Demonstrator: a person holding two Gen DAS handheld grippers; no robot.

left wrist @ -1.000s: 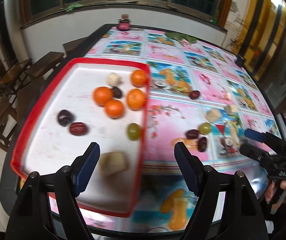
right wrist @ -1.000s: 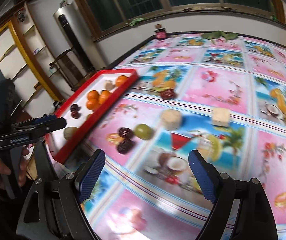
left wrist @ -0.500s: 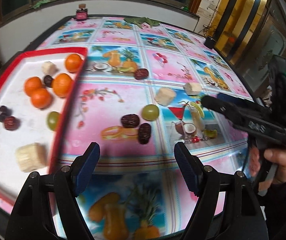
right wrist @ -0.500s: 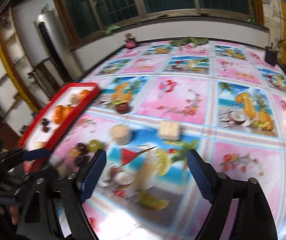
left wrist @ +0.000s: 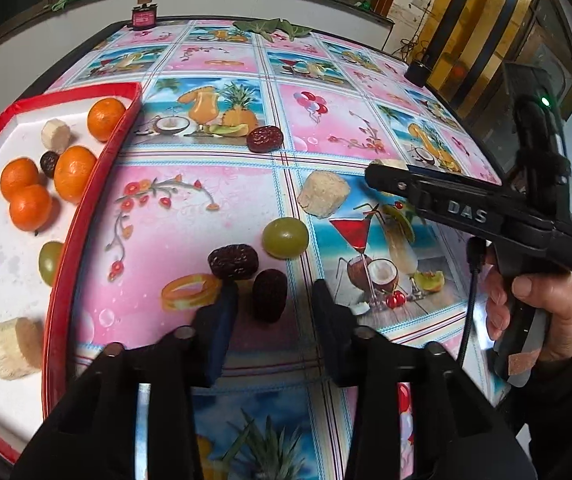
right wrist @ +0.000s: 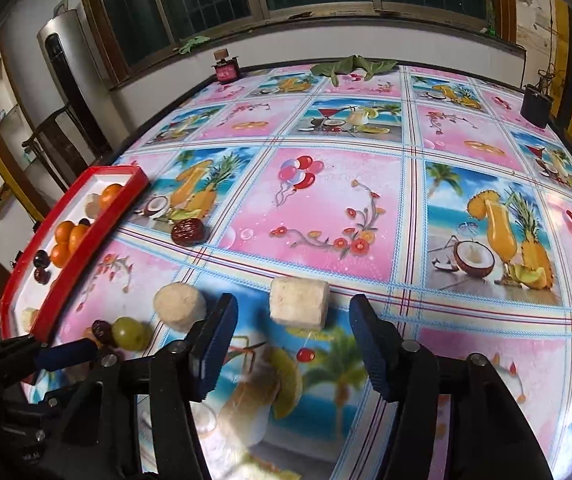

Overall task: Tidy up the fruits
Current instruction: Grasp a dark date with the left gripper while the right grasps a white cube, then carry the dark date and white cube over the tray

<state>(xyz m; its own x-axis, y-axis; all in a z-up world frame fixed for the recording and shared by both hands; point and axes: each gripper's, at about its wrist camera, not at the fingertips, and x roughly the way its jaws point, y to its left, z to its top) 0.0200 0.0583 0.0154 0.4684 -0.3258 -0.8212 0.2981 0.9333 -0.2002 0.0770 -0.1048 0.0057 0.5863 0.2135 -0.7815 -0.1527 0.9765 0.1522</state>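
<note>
My left gripper (left wrist: 276, 312) hangs low over the tablecloth with its jaws closing. A dark date (left wrist: 270, 295) stands between its pads, with a small gap on each side. A second date (left wrist: 233, 261) and a green grape (left wrist: 285, 237) lie just beyond it. My right gripper (right wrist: 293, 340) is also closing, with a pale banana chunk (right wrist: 299, 304) just ahead between its fingertips, untouched. A rounder banana piece (right wrist: 180, 306) lies to its left. Another date (right wrist: 188, 231) rests near the red tray (left wrist: 86, 208), which holds oranges (left wrist: 74, 172), dates, a grape and banana pieces.
A small red object (left wrist: 144, 18) and green leaves (left wrist: 272, 28) sit at the table's far edge, and a black box (right wrist: 537, 106) at the far right corner. Wooden chairs (right wrist: 52, 140) stand beyond the left edge. A hand (left wrist: 541, 312) grips the right tool.
The left view has swung from the tray to the loose dates, and its jaws have narrowed around one. The right gripper has moved toward the banana chunk, its jaws narrower.
</note>
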